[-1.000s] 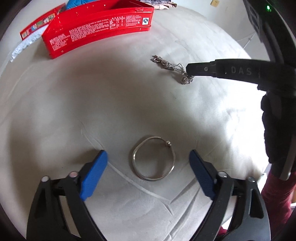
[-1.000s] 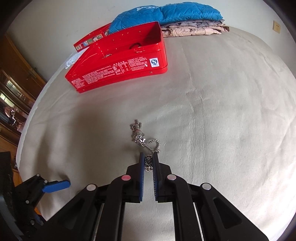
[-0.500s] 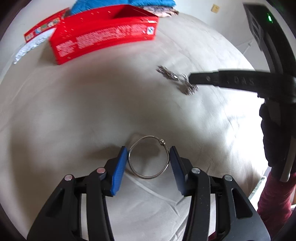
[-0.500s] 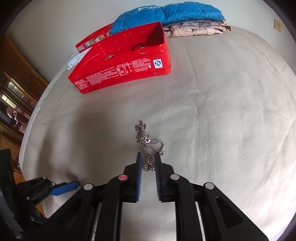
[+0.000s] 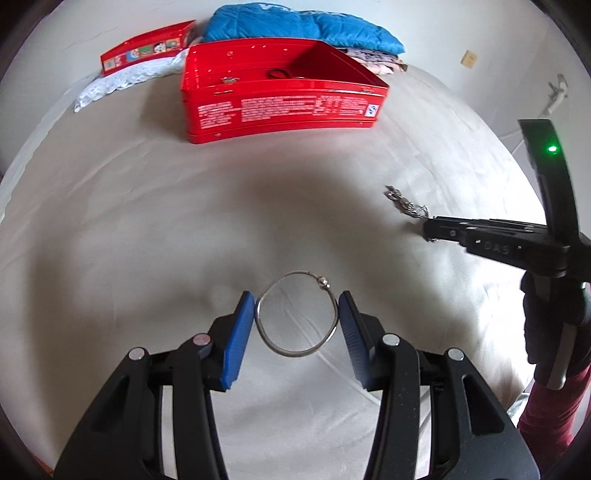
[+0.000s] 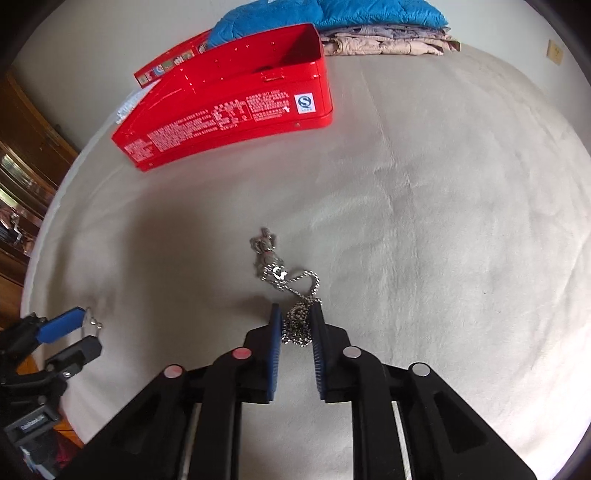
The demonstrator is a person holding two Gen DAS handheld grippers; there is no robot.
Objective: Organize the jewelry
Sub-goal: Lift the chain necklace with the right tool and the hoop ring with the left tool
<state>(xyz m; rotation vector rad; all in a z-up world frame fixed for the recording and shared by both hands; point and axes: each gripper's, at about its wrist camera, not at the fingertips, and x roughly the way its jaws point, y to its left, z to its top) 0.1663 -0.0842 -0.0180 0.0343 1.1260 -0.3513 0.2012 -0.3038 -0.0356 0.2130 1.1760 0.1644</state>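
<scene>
A silver bangle (image 5: 296,314) with a small bead clasp sits between the blue pads of my left gripper (image 5: 296,308), which is shut on its two sides and holds it just above the bed. A silver ball-chain necklace (image 6: 284,280) with a pendant lies on the bed; its bunched end is pinched in my right gripper (image 6: 297,314), and it also shows in the left wrist view (image 5: 404,205). An open red tin box (image 5: 280,99) stands at the back, also in the right wrist view (image 6: 229,107).
The cream bed cover (image 6: 424,206) spreads all around. A folded blue quilt (image 5: 295,26) and clothes (image 6: 384,42) lie behind the box. The red lid (image 5: 147,48) lies at the back left. Wooden furniture (image 6: 22,166) stands left of the bed.
My left gripper closed from wide open onto the bangle and lifted, with the red box now closer ahead. My right gripper stayed pinched on the chain and rose slightly.
</scene>
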